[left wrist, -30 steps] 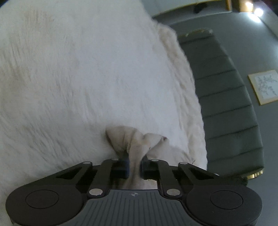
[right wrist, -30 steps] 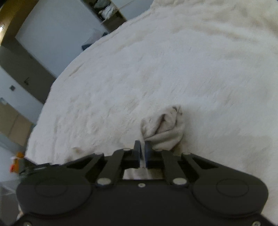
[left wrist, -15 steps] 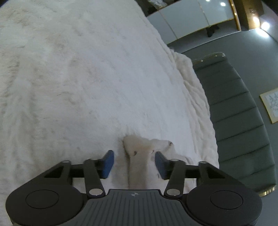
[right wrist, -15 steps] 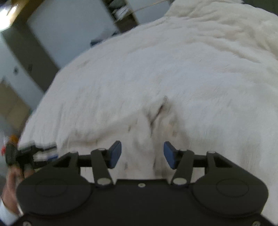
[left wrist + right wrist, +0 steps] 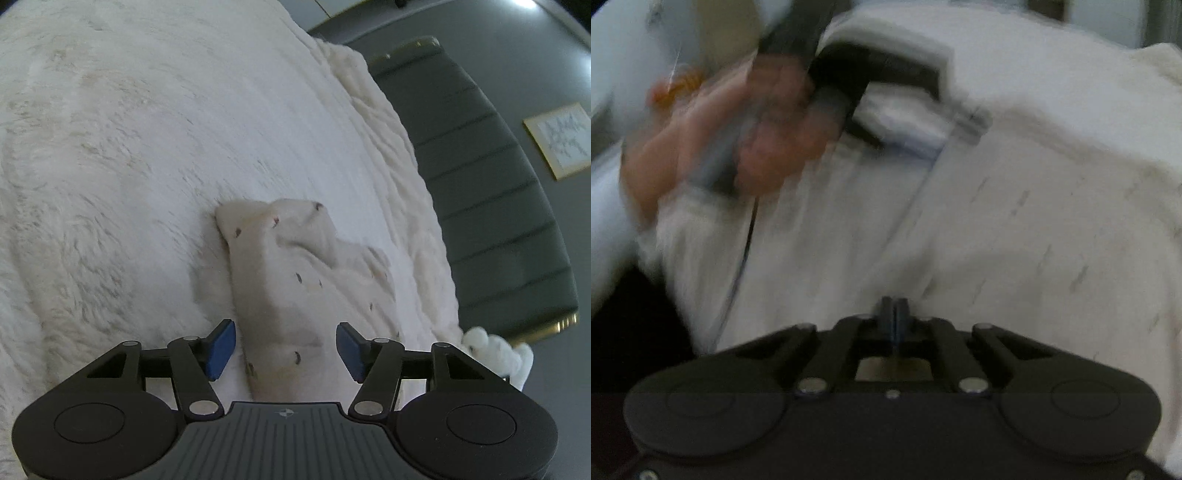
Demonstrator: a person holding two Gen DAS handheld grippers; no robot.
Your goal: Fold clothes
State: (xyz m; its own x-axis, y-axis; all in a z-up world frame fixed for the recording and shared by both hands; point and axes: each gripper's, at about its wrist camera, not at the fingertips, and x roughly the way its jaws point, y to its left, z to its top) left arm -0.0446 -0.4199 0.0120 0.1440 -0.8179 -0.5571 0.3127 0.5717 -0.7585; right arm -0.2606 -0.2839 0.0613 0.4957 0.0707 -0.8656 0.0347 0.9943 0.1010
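You have one garment, cream with small dark specks, lying on the white furry bed cover. Your left gripper has just been opening; its two blue pads stand apart on both sides of the cloth, not pressing it. To the right, one dark green padded bench stands beside the bed. Your right gripper is closed together on nothing, above the blurred garment.
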